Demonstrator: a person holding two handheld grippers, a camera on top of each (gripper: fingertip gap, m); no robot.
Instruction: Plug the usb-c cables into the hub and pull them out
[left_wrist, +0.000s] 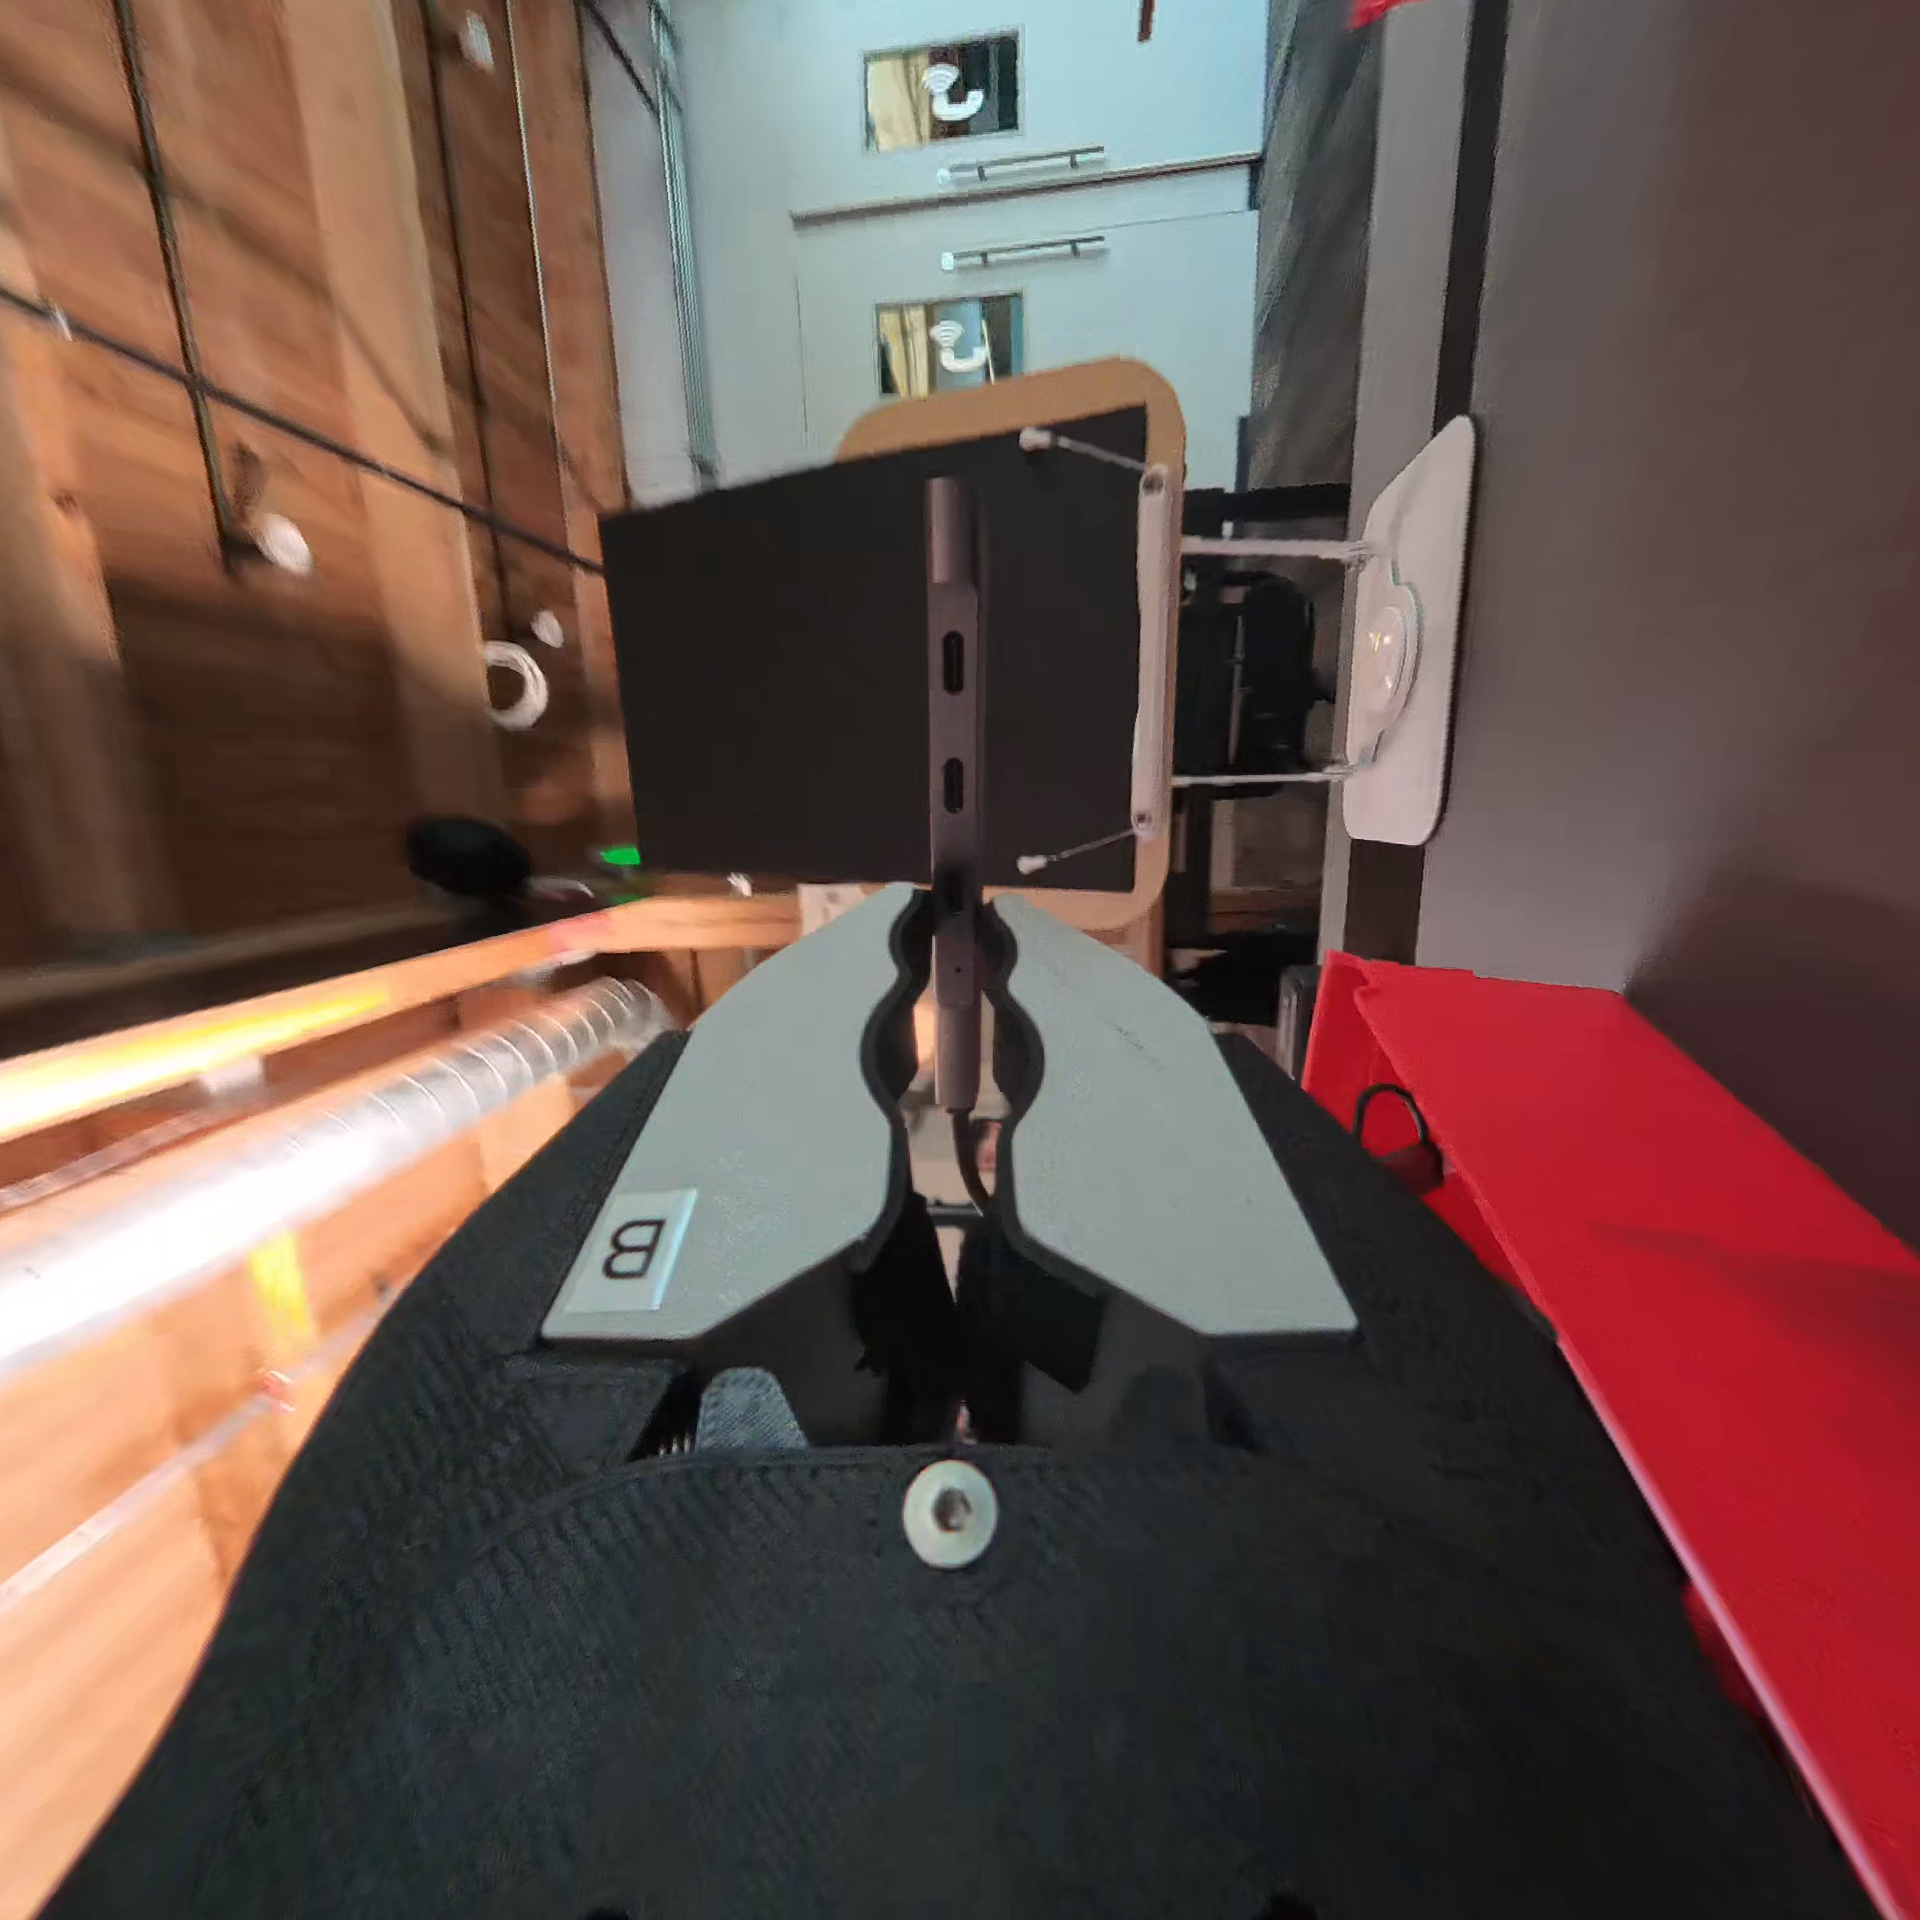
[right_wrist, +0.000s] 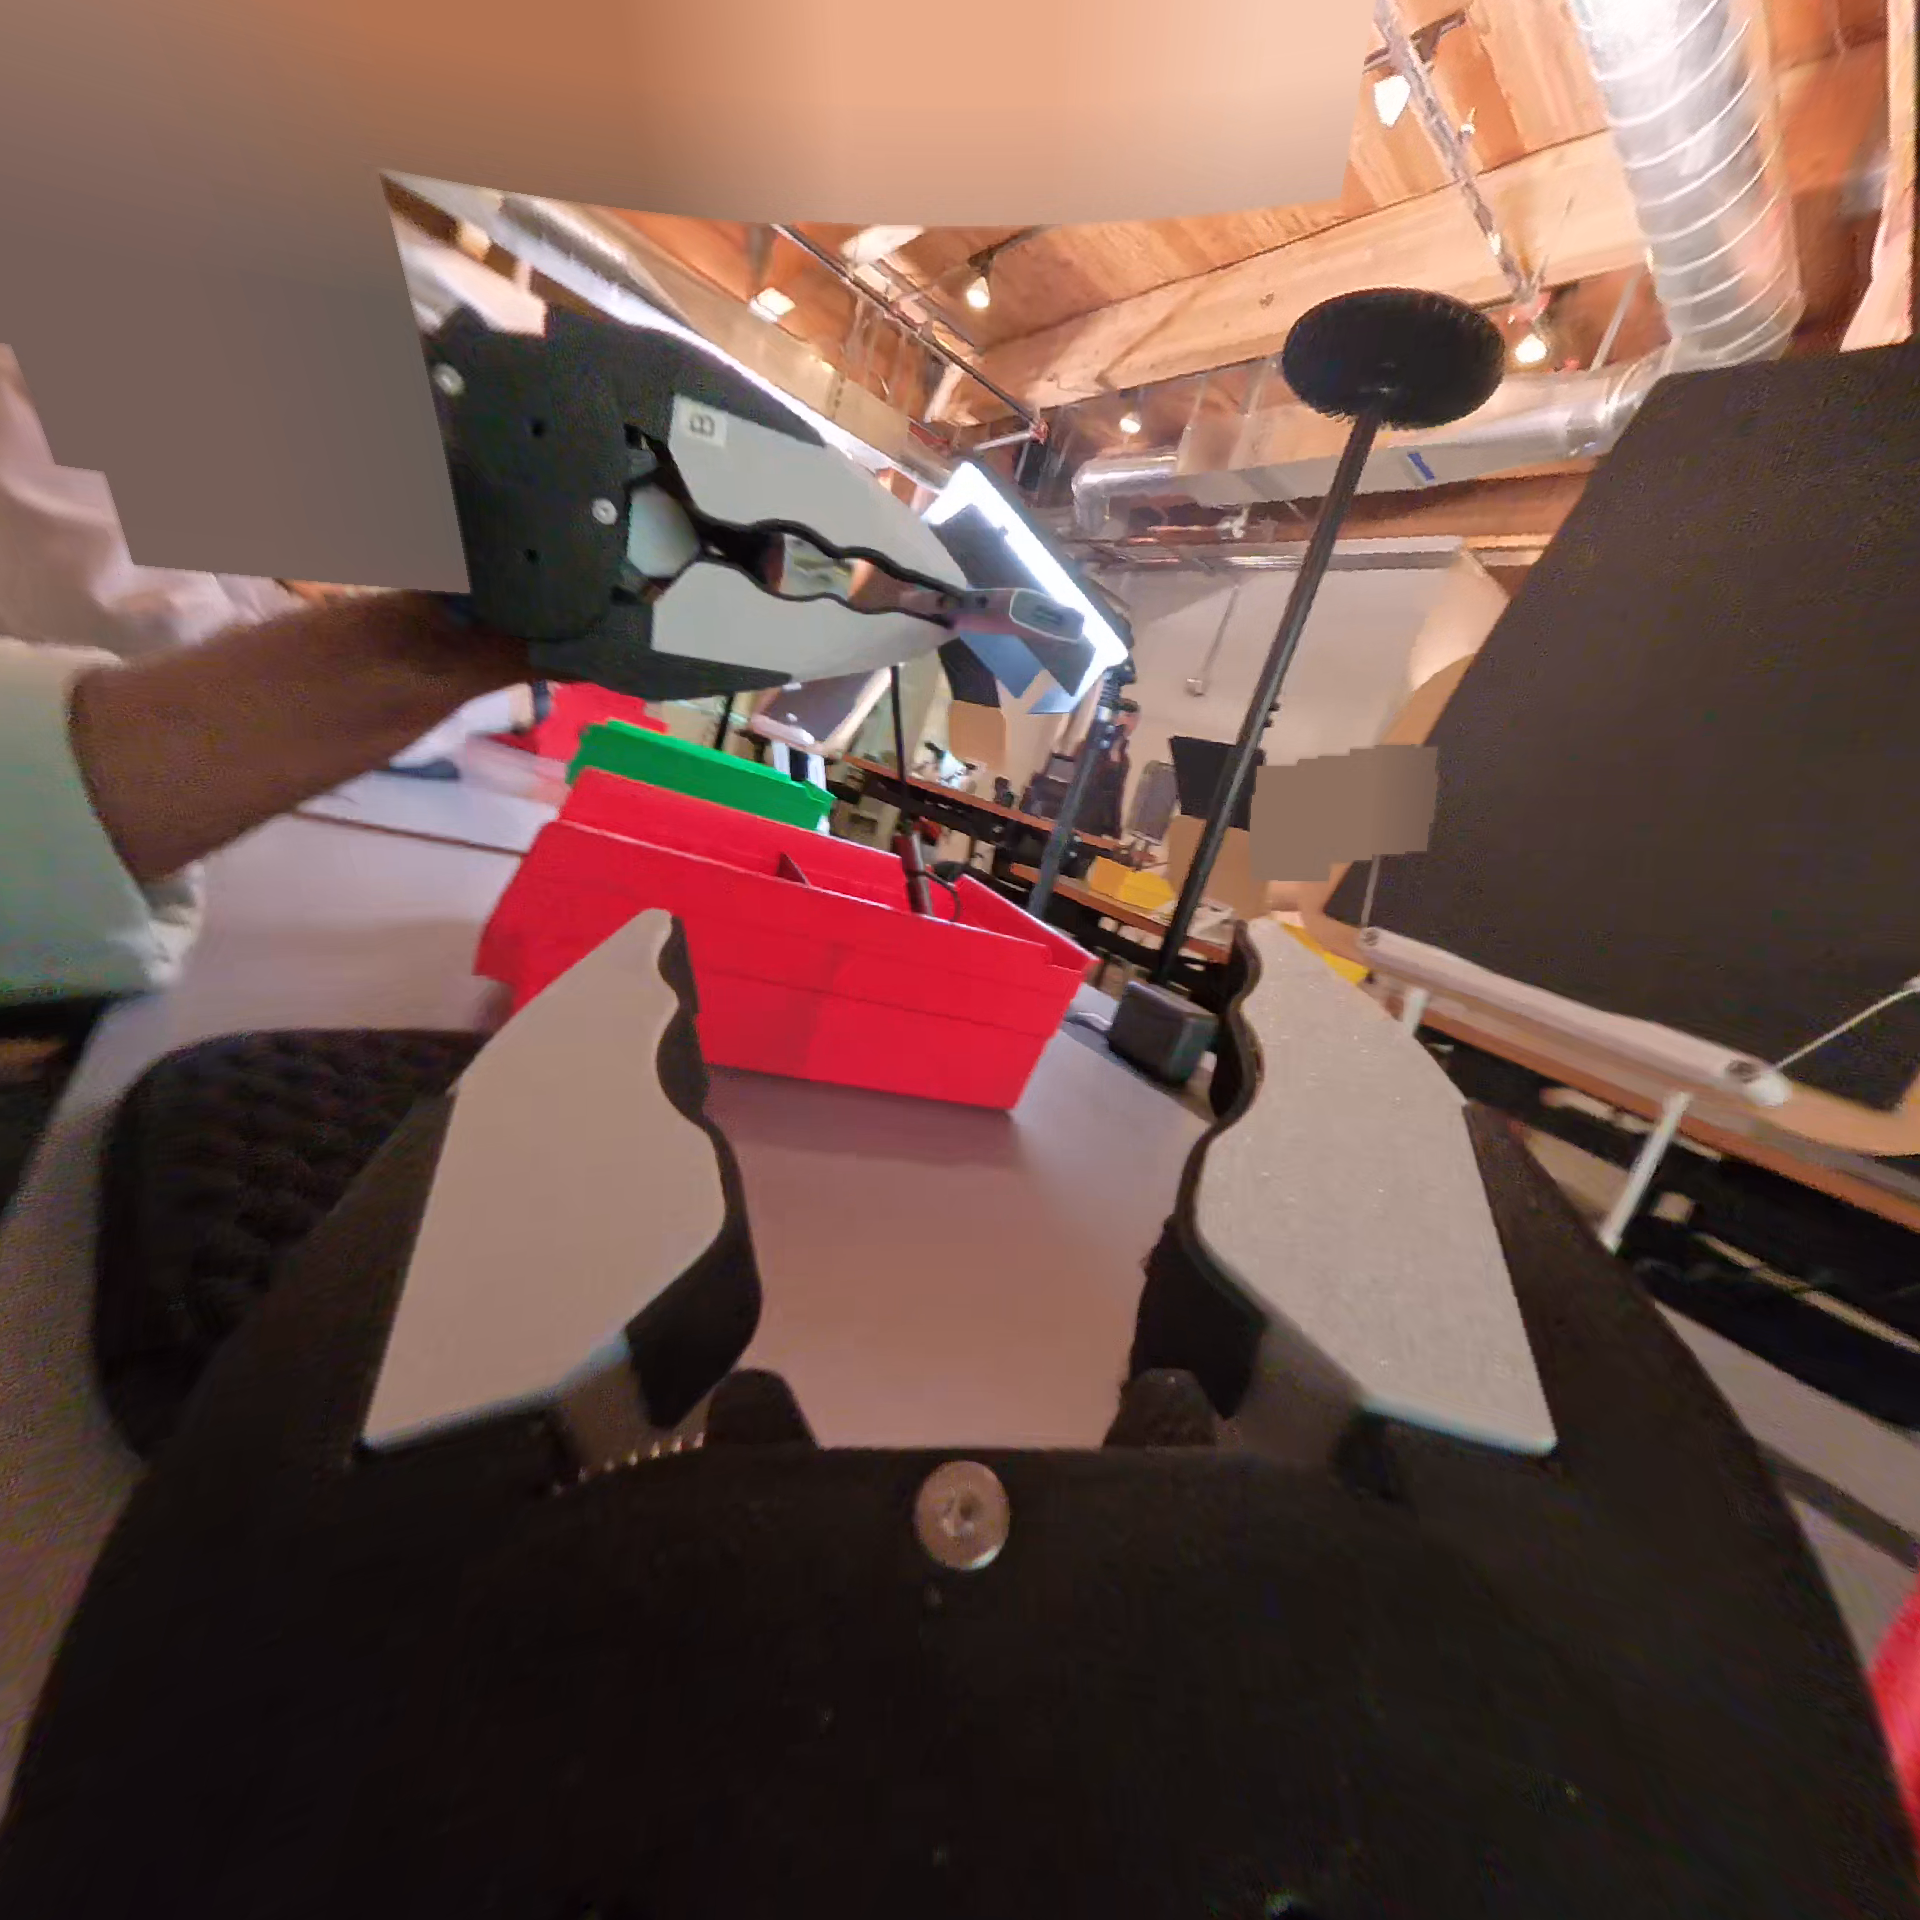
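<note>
Largest first: grey matte worktop (right_wrist: 935, 1226), smooth and bare ahead of the right tool. Red bin (right_wrist: 790, 987) sits on it, rigid plastic, sharp folded rims, with a thin dark cable (right_wrist: 920, 883) poking up from inside it; a green bin (right_wrist: 696, 769) is just behind the red bin. A black rod stand (right_wrist: 1262, 707) with a toothed disc on top rises just right of the red bin. Left tool (left_wrist: 951, 914) is held in the air above the red bin, flat grey fingers with wavy black-padded inner edges, clamped together on the hub (left_wrist: 954, 665): a slim dark-grey metal bar, rounded edges, two oval ports facing the left wrist camera, its own lead trailing back between the fingers. Right tool (right_wrist: 956, 956) is low over the worktop, just short of the red bin, fingers spread wide, holding nothing. Judgement: next is fetching a cable from the red bin. Grip the plug body, not the cord, and keep it square in the pads. Keep the hub steady with the ports facing the plug, line up the axis before pushing, and push straight; a slim bar could pivot in the grip under side load.
</note>
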